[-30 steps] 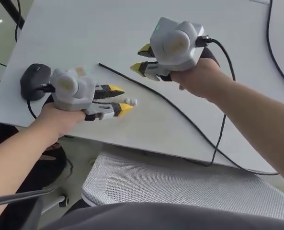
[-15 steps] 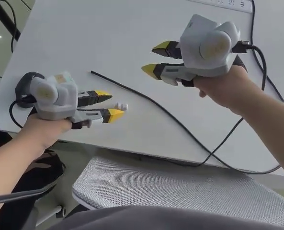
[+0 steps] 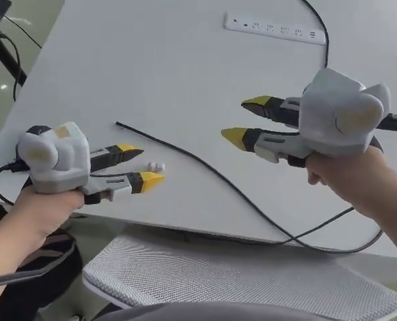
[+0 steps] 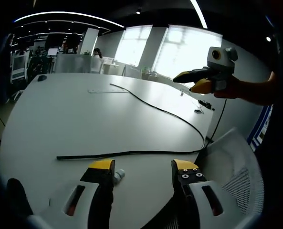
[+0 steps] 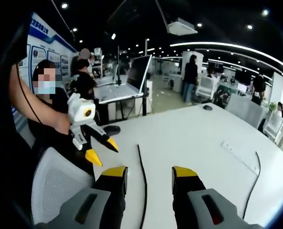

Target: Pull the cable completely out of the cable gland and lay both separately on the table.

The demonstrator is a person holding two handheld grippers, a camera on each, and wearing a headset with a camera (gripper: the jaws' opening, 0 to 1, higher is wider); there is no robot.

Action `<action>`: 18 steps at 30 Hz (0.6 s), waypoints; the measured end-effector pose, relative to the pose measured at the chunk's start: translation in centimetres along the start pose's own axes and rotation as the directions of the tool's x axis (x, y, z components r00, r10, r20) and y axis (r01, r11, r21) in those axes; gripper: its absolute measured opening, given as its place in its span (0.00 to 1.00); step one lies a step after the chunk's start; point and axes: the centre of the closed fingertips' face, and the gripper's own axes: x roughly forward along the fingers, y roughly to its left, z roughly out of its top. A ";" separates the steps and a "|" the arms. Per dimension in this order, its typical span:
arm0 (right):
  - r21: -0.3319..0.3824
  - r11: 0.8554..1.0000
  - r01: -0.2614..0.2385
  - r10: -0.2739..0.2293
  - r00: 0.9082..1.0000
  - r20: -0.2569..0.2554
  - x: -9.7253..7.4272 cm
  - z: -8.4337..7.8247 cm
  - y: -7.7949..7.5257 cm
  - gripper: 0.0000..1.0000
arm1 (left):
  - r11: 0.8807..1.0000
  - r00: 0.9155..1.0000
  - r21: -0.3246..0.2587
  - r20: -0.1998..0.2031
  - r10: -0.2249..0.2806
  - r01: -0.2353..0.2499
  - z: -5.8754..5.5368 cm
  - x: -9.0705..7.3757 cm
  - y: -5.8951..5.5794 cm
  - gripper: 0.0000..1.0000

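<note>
Nearest is a mesh chair back (image 3: 238,274), grey woven fabric, below the table edge (image 3: 185,67).

L gripper (image 3: 141,165) is held low at the near table edge, jaws apart, nothing clamped. The cable gland (image 3: 156,166) is seen just off the yellow tips, resting on the table. It is a small white plastic piece, short and round w/ a stepped profile. In the left gripper view it lies just beside one jaw; whether it touches that jaw can't be told.

Change vs. 1 s ago: the gland was up at the L tips and is now set down. R gripper (image 3: 245,118) was over the cable's free end and has been drawn away to the side. It is now held above the table w/ jaws apart and empty.

The cable (image 3: 205,167) is thin, black, flexible and matte. It is laid in a loose diagonal across the smooth white tabletop, near the gland but apart from it, no longer threaded.

Judged: cable and gland are separated and both laid down, so the task appears approx. complete, w/ only withdrawal of the grippers left.

Farthest is a flat white power strip (image 3: 278,30).
</note>
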 end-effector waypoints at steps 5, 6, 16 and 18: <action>0.089 0.995 0.052 -0.055 0.998 0.034 -2.8 -1.4 -0.8 0.43 | 1.000 1.000 0.003 0.014 0.025 -0.025 0.5 -0.8 -0.4 0.54; 0.095 0.994 0.054 -0.058 0.998 0.038 -3.2 -1.7 -0.8 0.44 | 1.000 1.000 0.002 0.014 0.028 -0.028 0.6 -0.8 -0.5 0.54; 0.167 0.982 0.090 -0.094 0.995 0.015 -7.2 -7.0 -0.5 0.56 | 0.998 0.998 -0.008 0.018 0.068 -0.068 1.0 -1.9 -2.1 0.63; 0.186 0.979 0.088 -0.090 0.996 -0.001 -7.6 -8.4 -0.4 0.59 | 0.997 0.997 -0.009 0.014 0.072 -0.072 0.8 -2.0 -2.5 0.66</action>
